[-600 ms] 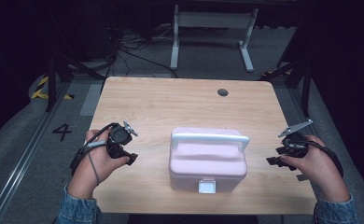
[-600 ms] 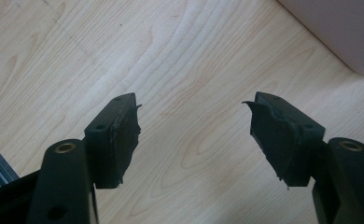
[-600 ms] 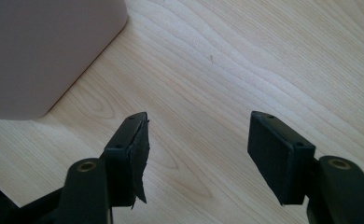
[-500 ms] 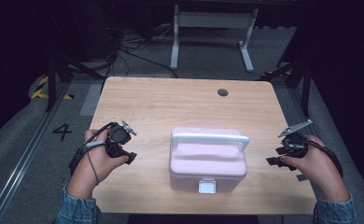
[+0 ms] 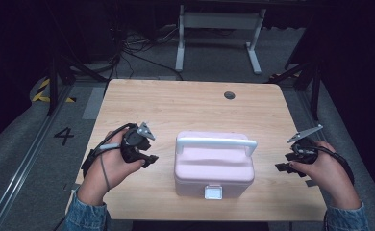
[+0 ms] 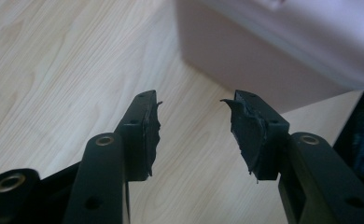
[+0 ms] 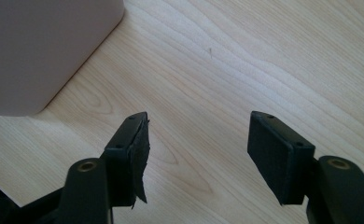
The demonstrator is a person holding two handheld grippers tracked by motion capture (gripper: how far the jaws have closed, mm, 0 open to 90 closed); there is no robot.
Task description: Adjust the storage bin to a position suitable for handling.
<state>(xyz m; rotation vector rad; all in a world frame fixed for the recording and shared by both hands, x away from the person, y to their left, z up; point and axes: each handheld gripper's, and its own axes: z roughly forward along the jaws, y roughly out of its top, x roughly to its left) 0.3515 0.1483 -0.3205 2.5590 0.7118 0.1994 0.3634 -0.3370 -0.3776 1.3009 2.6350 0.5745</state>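
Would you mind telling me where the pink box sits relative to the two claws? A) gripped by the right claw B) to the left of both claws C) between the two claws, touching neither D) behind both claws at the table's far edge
C: the pink box stands on the table between the left claw and the right claw, with bare wood on each side, and both claws are open.
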